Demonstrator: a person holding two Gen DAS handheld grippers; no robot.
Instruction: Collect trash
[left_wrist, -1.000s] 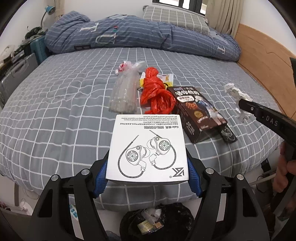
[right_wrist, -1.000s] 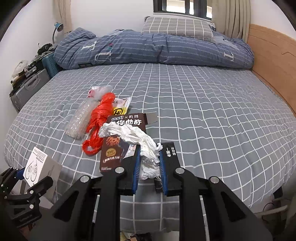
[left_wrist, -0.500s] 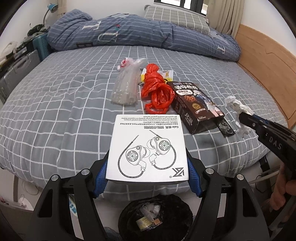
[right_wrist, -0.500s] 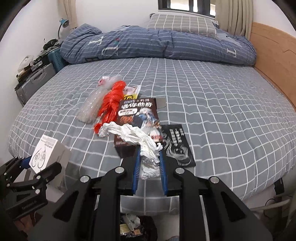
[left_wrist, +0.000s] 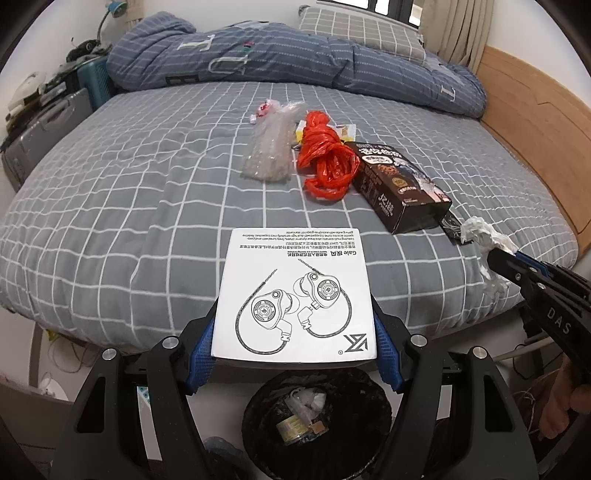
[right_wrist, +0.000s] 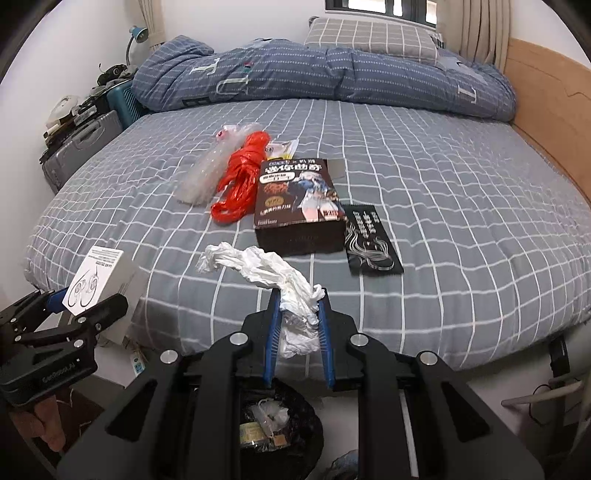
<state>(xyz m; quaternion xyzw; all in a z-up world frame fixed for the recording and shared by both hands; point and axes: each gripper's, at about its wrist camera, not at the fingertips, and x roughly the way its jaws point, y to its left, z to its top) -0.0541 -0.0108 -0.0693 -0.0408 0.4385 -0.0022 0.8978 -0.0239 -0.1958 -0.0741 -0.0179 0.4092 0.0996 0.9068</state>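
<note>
Left gripper (left_wrist: 293, 354): its jaws clamp the white earphone box (left_wrist: 295, 295) by its two side faces, the box lying flat between them.
Right gripper (right_wrist: 297, 314): its jaws are clenched on a crumpled white tissue (right_wrist: 273, 273), whose long tail trails forward and to the left past the tips.
Key relation: the black-lined trash bin (left_wrist: 317, 417) sits on the floor directly below both sets of jaws (each wrist view shows its open mouth under the fingers), so a drop looks like the next move.
Nearer hand: I cannot tell; both hang over the rim.
Left to collect: red plastic bag (right_wrist: 240, 181), clear wrapper (right_wrist: 207, 173), dark snack box (right_wrist: 297, 201), black sachet (right_wrist: 371, 240), all well ahead of the jaws.
Surface: a bed (right_wrist: 461, 206) with a grey checked sheet.
Room: folded blue quilt (right_wrist: 325, 74), wooden headboard, suitcases beside the wall.
</note>
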